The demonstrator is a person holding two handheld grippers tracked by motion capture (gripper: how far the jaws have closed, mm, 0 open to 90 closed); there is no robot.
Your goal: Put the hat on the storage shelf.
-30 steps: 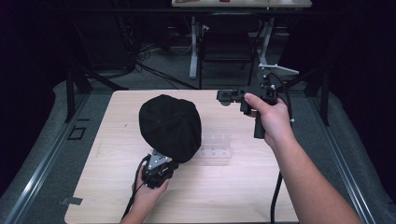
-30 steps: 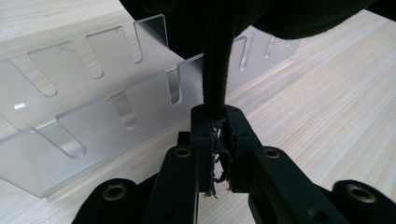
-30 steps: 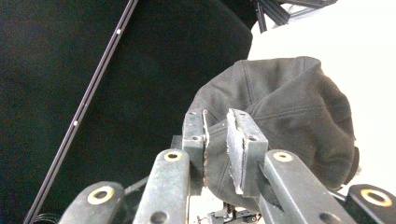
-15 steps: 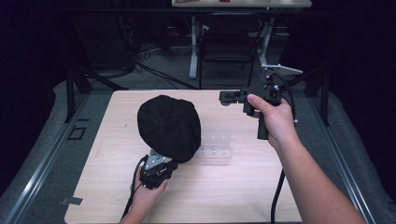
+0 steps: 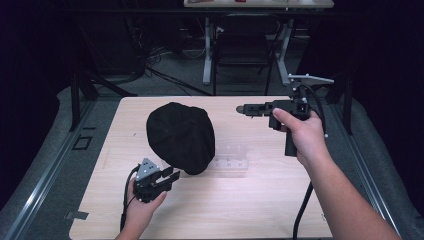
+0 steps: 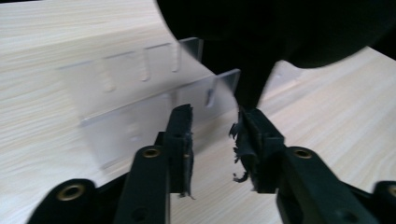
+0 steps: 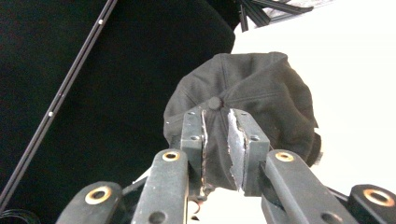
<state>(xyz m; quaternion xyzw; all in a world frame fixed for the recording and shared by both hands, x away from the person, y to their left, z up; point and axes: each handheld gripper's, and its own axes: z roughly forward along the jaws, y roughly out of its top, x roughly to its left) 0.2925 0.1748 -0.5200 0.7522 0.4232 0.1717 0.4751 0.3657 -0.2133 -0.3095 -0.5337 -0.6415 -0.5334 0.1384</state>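
Note:
A black cap (image 5: 180, 137) rests dome-up on the wooden table (image 5: 250, 200), partly over a clear acrylic stand (image 5: 231, 159). My left gripper (image 5: 169, 176) sits low at the cap's near edge, open. In the left gripper view its jaws stand apart with nothing between them (image 6: 212, 135), and the cap's rim (image 6: 254, 79) hangs just past the right jaw, with the acrylic stand (image 6: 140, 98) ahead. My right gripper (image 5: 241, 108) hovers to the right of the cap, pointing at it. Its jaws are almost together, empty (image 7: 216, 123), and the cap (image 7: 261, 98) lies beyond them.
Metal rails run along both sides of the table (image 5: 45, 170). Chair and desk legs with cables stand on the floor behind the far edge (image 5: 240, 60). A black cable trails from the right gripper (image 5: 302, 210).
My left hand has drawn slightly left and back from the cap's near edge. The right gripper and the cap have barely shifted.

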